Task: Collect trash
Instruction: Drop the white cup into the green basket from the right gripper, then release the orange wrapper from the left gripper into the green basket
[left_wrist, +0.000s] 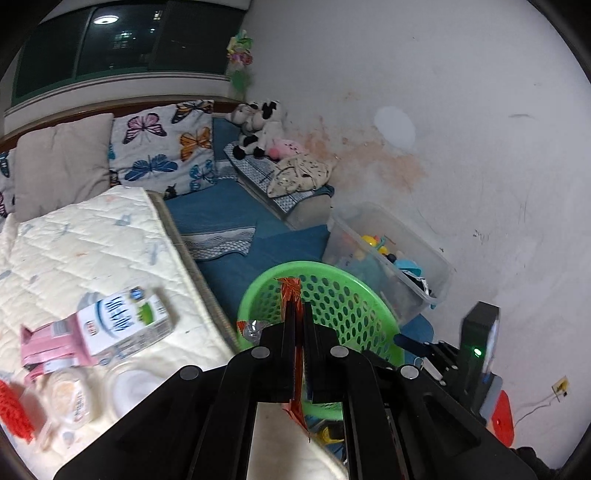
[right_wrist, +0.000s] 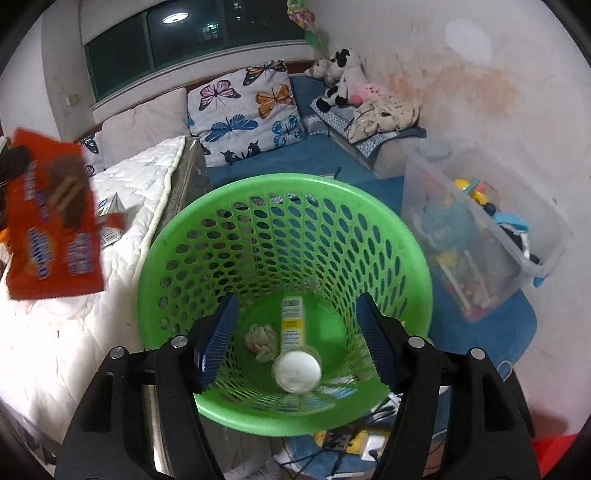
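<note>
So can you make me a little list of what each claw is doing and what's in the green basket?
left claw: shut on an orange wrapper
right claw: open, empty, above the green basket
in basket: bottle, crumpled paper
still on the bed: milk carton, pink packet
</note>
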